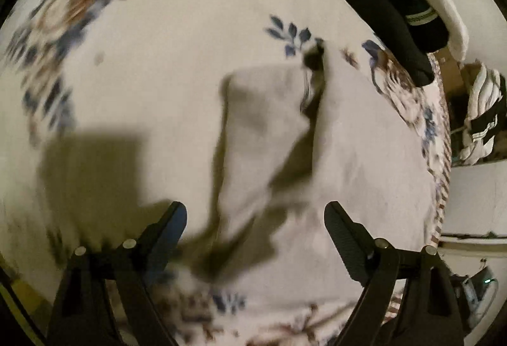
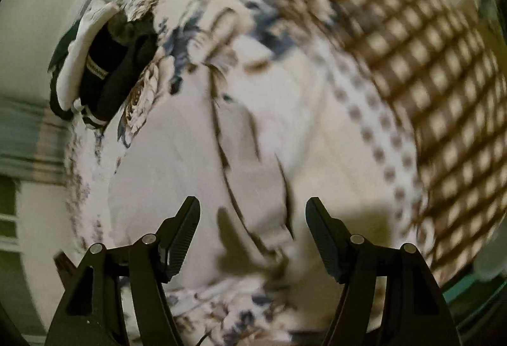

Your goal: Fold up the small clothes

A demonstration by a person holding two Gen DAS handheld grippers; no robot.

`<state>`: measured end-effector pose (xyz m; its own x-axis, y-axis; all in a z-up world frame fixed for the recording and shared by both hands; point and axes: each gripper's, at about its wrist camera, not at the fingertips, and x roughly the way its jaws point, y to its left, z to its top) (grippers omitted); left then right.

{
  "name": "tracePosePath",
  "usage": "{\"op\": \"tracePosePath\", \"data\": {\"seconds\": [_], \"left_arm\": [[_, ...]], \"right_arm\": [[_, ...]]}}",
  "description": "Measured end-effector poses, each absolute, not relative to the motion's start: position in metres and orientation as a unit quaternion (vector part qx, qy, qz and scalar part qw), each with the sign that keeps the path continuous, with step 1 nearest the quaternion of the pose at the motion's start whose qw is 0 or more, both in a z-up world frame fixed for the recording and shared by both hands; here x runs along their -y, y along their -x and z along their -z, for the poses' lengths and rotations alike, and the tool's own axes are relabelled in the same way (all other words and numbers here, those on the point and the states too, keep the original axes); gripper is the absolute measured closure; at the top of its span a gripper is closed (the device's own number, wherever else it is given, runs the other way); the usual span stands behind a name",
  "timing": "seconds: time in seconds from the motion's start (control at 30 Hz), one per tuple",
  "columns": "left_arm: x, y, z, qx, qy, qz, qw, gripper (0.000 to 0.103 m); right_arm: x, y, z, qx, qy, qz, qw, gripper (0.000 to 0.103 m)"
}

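A small white cloth (image 1: 269, 130) lies folded on the floral bedsheet (image 1: 142, 76), blurred by motion. My left gripper (image 1: 255, 212) is open and empty, hovering just above the cloth's near end. The same cloth (image 2: 250, 174) shows in the right wrist view, lying ahead of my right gripper (image 2: 252, 209), which is open and empty above it. A pile of dark and white clothes (image 1: 389, 6) sits at the sheet's far right corner; it also shows in the right wrist view (image 2: 104, 67) at the left.
A checked brown blanket (image 2: 412, 44) covers the right side of the bed. More striped black-and-white clothes (image 1: 481, 114) lie beyond the bed's right edge. The bed edge (image 1: 440, 155) runs down the right side.
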<state>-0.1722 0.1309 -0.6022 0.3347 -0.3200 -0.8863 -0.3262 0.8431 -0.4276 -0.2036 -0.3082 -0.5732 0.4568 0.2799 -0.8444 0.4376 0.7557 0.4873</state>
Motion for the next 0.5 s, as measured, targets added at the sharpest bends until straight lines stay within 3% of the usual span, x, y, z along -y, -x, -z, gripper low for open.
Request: {"op": "tracePosePath", "data": {"seconds": [0.3, 0.37, 0.4, 0.43, 0.5], "left_arm": [[-0.094, 0.121, 0.612, -0.573, 0.249, 0.075, 0.777, 0.015], [-0.084, 0.121, 0.608, -0.562, 0.243, 0.097, 0.785, 0.037], [-0.081, 0.122, 0.607, -0.56, 0.241, 0.106, 0.786, 0.063], [-0.08, 0.121, 0.605, -0.556, 0.243, 0.114, 0.787, 0.075], [-0.087, 0.123, 0.599, -0.539, 0.277, 0.141, 0.783, 0.079]], "right_arm": [[0.281, 0.136, 0.58, -0.54, -0.318, 0.022, 0.779, 0.031], [0.277, 0.128, 0.584, -0.544, -0.313, 0.024, 0.778, 0.031], [0.276, 0.126, 0.586, -0.546, -0.312, 0.026, 0.777, 0.031], [0.276, 0.122, 0.587, -0.548, -0.309, 0.029, 0.776, 0.031], [0.275, 0.114, 0.588, -0.548, -0.309, 0.028, 0.777, 0.031]]}}
